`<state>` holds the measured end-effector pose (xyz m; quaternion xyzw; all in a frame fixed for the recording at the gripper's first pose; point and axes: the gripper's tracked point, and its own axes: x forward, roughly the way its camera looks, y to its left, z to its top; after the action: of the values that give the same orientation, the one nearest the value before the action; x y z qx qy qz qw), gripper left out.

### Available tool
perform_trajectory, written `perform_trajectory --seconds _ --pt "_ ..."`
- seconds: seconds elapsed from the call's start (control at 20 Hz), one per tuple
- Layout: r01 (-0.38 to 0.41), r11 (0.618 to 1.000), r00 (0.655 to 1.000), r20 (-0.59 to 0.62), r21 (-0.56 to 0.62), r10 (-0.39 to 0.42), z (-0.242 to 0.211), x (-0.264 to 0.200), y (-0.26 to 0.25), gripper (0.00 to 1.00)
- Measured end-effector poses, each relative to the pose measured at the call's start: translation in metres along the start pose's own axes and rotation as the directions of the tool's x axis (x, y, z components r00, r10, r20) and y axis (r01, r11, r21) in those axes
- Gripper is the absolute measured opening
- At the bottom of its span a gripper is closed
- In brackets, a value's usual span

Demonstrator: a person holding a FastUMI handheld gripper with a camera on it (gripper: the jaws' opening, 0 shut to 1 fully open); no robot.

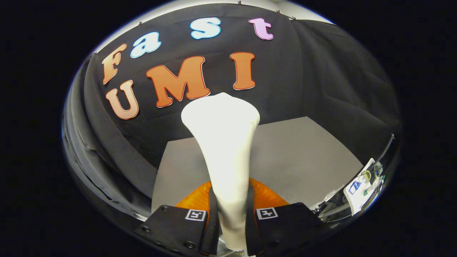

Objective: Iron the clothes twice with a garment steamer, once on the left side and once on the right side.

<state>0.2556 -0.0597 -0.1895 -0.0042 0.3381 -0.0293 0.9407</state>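
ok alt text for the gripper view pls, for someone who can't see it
The gripper has its fingers closed on the narrow handle of a white garment steamer, whose wider head flares out beyond the fingers. Behind it lie a grey table and the booth's black cloth wall; no clothes can be made out.

The gripper (231, 217) is closed on the garment steamer (223, 142): its 2 fingers press the steamer's narrow white neck from either side. The steamer body rises from between the fingers toward 12 o'clock and widens into a broad, rounded head. Just behind the fingers, an orange part (266, 192) flanks the neck on both sides. Beyond lies a grey tabletop (303, 157), backed by the black cloth wall (321, 71). At 4 o'clock, off the table's edge, sits blurred equipment (364, 185) that cannot be identified.
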Motion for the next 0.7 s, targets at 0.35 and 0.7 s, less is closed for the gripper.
perform_trajectory --seconds 0.35,0.7 --pt "-0.007 0.999 0.996 0.094 0.034 0.003 -0.002 -0.074 0.06 0.37" --pt "0.005 1.0 0.966 0.259 0.024 -0.011 0.012 -0.169 0.13 0.37"
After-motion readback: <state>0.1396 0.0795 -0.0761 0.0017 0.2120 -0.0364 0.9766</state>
